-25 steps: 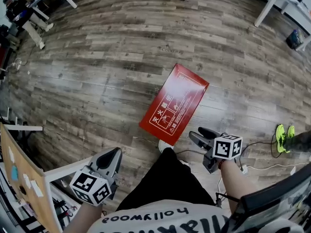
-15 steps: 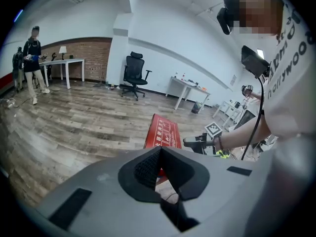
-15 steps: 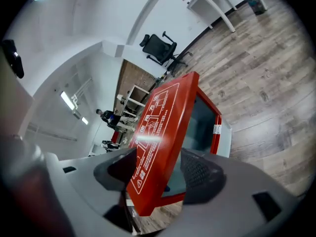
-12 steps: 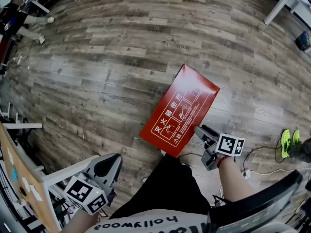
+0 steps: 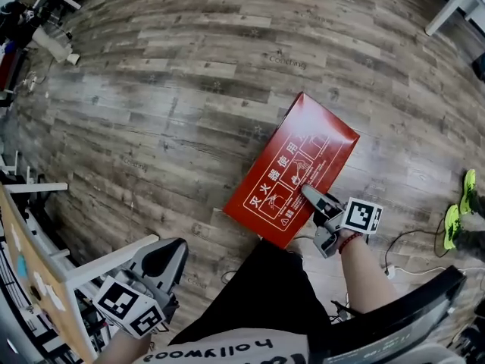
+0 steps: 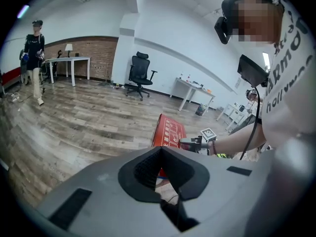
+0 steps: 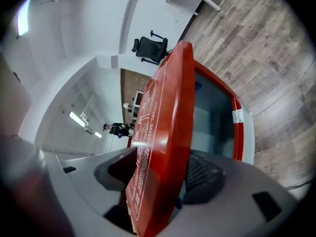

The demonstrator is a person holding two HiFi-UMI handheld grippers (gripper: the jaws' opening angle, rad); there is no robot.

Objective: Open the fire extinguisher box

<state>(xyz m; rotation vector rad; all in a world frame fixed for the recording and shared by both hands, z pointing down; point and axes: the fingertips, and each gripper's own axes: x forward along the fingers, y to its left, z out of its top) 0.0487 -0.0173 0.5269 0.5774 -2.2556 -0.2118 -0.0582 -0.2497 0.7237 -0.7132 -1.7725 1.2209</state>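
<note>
Head view: red box (image 5: 292,169) sits on the wood floor (image 5: 189,89), just ahead of the person's legs. The printed face points up at the camera. The right tool (image 5: 311,203) is at the box's near edge, touching it, with its marker cube (image 5: 362,215) just behind. The left tool (image 5: 163,258) hangs low at the lower left, well apart from the box. A pair of green shoes (image 5: 460,207) and a cable (image 5: 409,233) lie off to the right.

Left gripper view: the left tool (image 6: 163,174) has its jaws parted in a V — nothing between them, only floor shows through the gap. Beyond it are the box (image 6: 168,131) and the right tool (image 6: 190,142) reaching onto it. In the background are a black office chair (image 6: 139,73), a white desk (image 6: 192,88) and another person (image 6: 34,53) standing far left.

Right gripper view: the right tool (image 7: 163,181) is clamped on the edge of the red lid (image 7: 165,132), one ribbed pad on each face. The lid stands clear of the box body — the grey inside (image 7: 212,117) shows through the gap, framed by a red rim. A small white hinge (image 7: 237,116) sits on that rim. The lid's white print faces left.
</note>
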